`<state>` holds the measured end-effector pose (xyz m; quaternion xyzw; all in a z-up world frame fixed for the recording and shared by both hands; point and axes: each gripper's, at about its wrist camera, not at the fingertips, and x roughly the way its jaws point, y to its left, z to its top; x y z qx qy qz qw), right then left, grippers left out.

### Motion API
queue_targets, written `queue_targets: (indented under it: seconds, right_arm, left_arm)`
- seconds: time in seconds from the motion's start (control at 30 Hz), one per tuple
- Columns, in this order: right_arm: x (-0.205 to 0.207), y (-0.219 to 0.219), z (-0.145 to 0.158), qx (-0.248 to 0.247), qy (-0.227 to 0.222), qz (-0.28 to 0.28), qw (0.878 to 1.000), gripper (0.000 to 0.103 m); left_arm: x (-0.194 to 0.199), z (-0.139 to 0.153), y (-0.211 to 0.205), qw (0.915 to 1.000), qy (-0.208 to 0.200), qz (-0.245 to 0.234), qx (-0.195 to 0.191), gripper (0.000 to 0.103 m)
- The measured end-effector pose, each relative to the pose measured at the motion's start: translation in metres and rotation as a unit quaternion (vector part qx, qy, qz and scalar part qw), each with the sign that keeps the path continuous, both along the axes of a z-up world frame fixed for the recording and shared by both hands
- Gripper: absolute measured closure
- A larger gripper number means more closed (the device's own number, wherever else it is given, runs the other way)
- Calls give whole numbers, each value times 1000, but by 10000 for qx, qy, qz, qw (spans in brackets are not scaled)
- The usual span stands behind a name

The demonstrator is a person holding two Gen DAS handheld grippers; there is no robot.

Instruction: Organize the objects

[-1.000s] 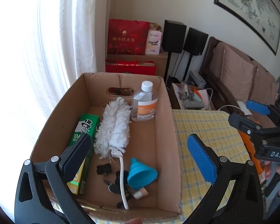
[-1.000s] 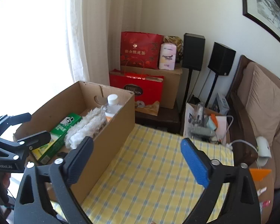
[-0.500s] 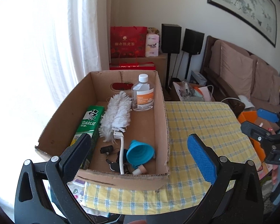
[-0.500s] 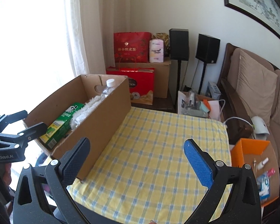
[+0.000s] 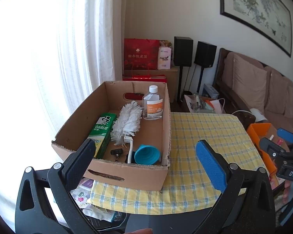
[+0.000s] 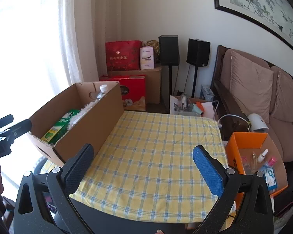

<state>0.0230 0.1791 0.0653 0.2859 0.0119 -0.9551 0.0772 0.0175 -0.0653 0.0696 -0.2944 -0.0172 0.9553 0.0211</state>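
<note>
Left gripper (image 5: pixel 144 159) wide open, holding nothing, up in the air, right gripper (image 6: pixel 142 163) wide open too, holding nothing, both side by side, well apart

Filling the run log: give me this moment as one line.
left hand-held gripper: open, empty | right hand-held gripper: open, empty | cardboard box: on checked tablecloth, holds toothpaste box, duster, bottle, blue funnel

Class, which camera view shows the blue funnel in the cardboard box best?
The left wrist view: it looks down into the box, so the funnel shows at the near end beside the brush handle. In the right wrist view the box wall hides it entirely.
</note>
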Motion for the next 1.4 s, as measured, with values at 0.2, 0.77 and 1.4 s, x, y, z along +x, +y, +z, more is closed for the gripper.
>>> queue_targets:
  seconds: [0.2,0.77,1.4]
  right_arm:
    - [12,8,0,-109,29,-159,9998,0]
    - [23,6,-6,21,39,-335,9994,0]
    - [25,7,-11,-12,-77,-365,9993,0]
  left_arm:
    - [7,-2,-2,9999,-4,-14,114,0]
    - [18,-8,-9,9997,-100,216,16,0]
    - [20,-13,-5,9996,-148,227,-86,0]
